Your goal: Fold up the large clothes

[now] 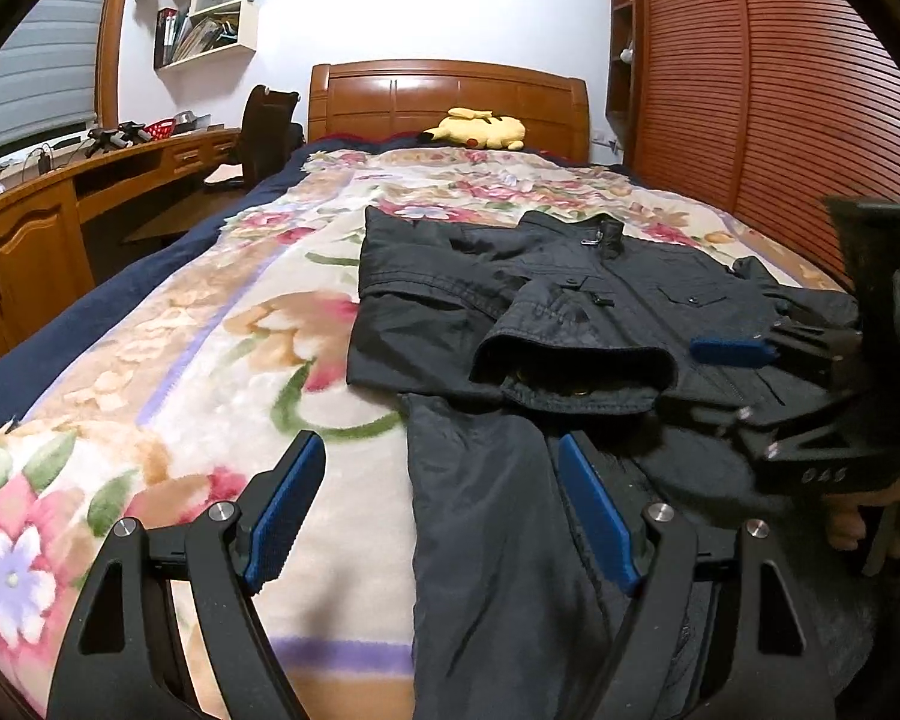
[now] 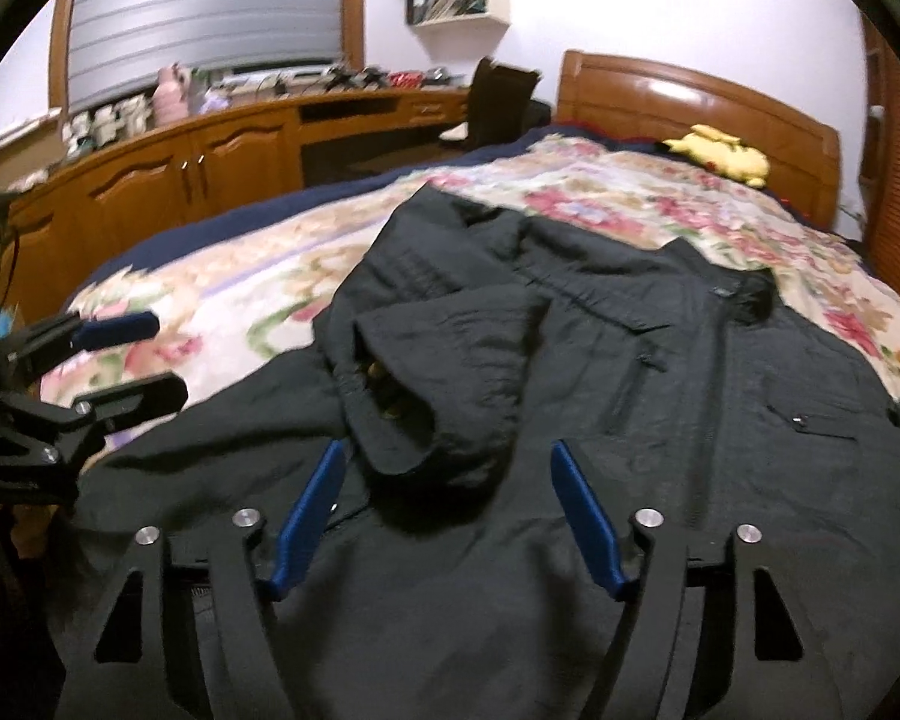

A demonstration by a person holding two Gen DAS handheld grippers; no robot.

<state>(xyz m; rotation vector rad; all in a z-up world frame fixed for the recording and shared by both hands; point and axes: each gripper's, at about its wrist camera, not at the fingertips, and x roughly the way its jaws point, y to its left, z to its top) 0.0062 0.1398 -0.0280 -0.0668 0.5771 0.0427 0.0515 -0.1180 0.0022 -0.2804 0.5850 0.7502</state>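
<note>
Right gripper [image 2: 447, 510] open, empty, over black jacket [image 2: 570, 360]; left gripper [image 1: 438, 504] open, apparently above hem

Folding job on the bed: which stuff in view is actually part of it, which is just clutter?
In play:
- black jacket, one sleeve folded across its front
- left gripper, open
- right gripper, open over the jacket

Just lying about:
- yellow plush toy
- floral blanket
- desk
- wall shelf
- chair

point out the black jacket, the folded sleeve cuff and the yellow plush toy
black jacket [image 2: 750, 420], right wrist view, on its front panel
sleeve cuff [image 1: 576, 369], left wrist view, on the cuff opening's rim
yellow plush toy [image 1: 480, 129], left wrist view, on its body
</note>
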